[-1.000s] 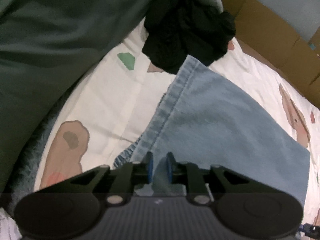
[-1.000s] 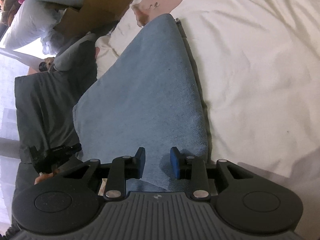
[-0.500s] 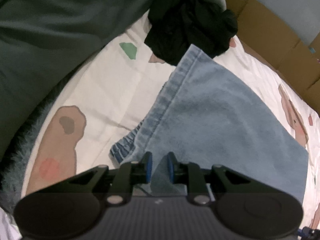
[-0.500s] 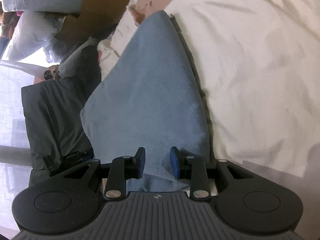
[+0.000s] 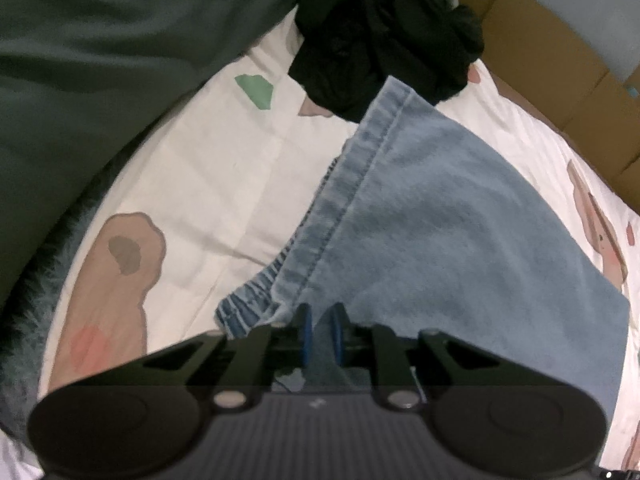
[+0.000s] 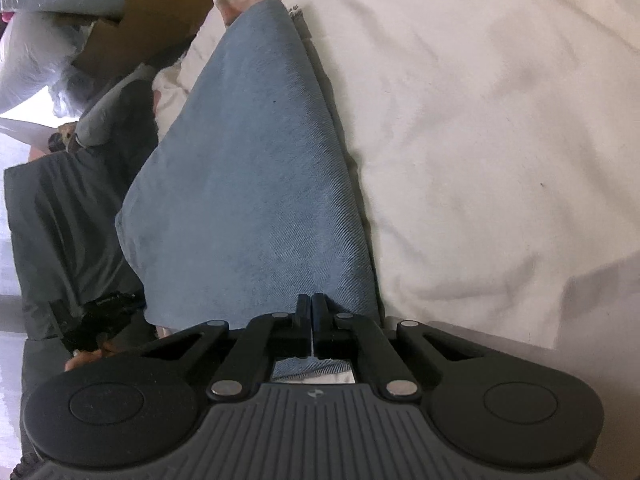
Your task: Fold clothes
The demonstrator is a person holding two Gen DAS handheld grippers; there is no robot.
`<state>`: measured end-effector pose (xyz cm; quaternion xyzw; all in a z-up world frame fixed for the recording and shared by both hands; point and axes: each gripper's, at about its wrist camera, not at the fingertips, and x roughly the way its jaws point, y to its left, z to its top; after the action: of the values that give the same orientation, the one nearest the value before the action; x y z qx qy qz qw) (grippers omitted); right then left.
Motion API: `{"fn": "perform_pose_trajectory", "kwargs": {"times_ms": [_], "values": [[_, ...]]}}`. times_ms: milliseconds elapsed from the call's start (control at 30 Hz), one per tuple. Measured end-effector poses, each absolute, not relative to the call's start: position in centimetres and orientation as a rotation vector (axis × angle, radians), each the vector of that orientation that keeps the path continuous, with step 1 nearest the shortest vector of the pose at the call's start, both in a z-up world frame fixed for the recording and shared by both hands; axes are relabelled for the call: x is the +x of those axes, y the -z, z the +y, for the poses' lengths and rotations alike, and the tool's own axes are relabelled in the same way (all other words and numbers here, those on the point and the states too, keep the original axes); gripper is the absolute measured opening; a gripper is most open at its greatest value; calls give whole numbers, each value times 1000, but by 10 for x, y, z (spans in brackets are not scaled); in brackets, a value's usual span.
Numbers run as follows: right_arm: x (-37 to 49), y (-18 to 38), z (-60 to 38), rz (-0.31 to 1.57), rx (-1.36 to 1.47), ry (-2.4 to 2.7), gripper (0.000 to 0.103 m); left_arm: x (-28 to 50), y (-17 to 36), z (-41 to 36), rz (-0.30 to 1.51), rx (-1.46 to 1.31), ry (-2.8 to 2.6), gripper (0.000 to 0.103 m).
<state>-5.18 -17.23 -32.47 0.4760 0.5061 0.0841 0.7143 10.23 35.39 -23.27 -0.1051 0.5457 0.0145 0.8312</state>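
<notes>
A: What is the left gripper (image 5: 320, 322) doing?

B: Its blue fingers (image 5: 305, 332) are pinching a fold of the denim garment (image 5: 440, 232), which is spreading ahead of them over the printed sheet (image 5: 224, 176). A black garment (image 5: 384, 32) is lying beyond the denim's far hem.

A: And the right gripper (image 6: 311, 312)?

B: Its jaws have just been closing and are now standing together, with the denim garment (image 6: 256, 168) running from under the fingertips forward; whether cloth is caught between them, I cannot tell.
</notes>
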Motion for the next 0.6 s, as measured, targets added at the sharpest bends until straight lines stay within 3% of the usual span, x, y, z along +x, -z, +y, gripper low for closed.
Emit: {"fn": "perform_pose_trajectory", "kwargs": {"times_ms": [333,600], "values": [[-63,312,-191,1122,1052,-169,9,81,212,349,1172,-188,-5,19],[-59,319,-184,1173,973,-155,4,86,229,347,1191,-150,-41,11]]}}
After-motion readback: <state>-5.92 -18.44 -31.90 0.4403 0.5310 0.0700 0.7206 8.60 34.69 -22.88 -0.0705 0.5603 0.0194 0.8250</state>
